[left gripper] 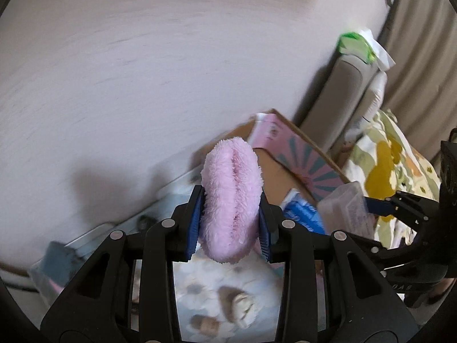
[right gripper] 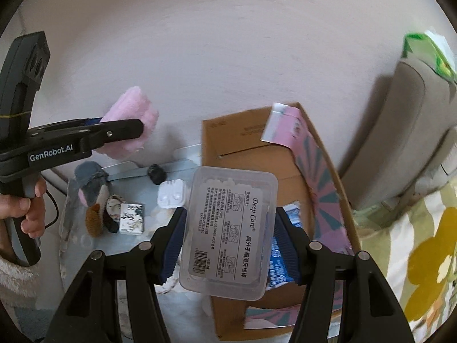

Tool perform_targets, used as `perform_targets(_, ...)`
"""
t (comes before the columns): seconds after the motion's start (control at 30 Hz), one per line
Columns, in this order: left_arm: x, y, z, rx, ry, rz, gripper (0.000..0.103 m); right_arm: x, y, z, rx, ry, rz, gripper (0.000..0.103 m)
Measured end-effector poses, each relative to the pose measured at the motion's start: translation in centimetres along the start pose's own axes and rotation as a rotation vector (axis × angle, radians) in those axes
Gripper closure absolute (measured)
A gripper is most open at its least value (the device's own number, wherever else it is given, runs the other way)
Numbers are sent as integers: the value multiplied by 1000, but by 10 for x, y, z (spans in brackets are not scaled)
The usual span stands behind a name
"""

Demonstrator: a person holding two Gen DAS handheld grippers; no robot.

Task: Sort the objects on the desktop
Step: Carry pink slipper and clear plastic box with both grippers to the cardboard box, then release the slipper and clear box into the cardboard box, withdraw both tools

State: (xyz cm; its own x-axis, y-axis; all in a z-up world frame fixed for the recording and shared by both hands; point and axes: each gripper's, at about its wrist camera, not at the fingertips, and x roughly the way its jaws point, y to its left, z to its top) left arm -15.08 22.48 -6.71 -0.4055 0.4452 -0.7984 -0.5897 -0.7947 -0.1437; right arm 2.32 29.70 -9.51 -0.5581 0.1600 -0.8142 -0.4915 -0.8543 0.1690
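Pink fluffy cloth, folded into a roll [left gripper: 231, 200], sits pinched between the blue pads of our left gripper [left gripper: 231, 223], lifted above the cluttered surface. In our right gripper [right gripper: 228, 245] we clamp a clear plastic lidded box with a printed "Deep Care" label [right gripper: 230, 228], held over the near edge of an open brown cardboard box [right gripper: 248, 154]. Just beyond and left of it lie a white earphone case [right gripper: 171, 197], a small black lump [right gripper: 156, 173], and a small floral-printed box [right gripper: 132, 218] on a clear tray [right gripper: 71, 228]. Blue packets [right gripper: 278, 265] rest inside the cardboard box. Farther right stands a grey cushion [right gripper: 411, 131] against the pale wall [right gripper: 214, 43].
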Motion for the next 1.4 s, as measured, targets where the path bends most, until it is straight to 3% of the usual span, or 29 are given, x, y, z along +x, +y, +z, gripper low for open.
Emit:
perform_targets(0.33, 78, -50, 17, 79, 109, -14, 72, 19, -41, -9, 41, 56, 17, 47)
perform_targets(0.7, 151, -80, 11, 123, 238, 2, 72, 53, -47, -26, 13, 143, 33, 47)
perform_targets(1.23, 157, -81, 6, 114, 265, 15, 68, 60, -47, -24, -4, 169, 21, 46)
perform_targets(1.27, 157, -82, 6, 111, 262, 9, 58, 59, -47, -24, -2, 169, 24, 40)
perform_targets(1.3, 156, -84, 6, 110, 260, 3, 24, 60, -46, -22, -2, 163, 25, 29)
perform_targets(1.33, 156, -87, 7, 115, 256, 3, 2, 57, -45, -21, -4, 147, 24, 23)
perform_targets(1.4, 153, -91, 8, 137, 228, 17, 0, 50, -44, -20, -8, 111, 13, 14)
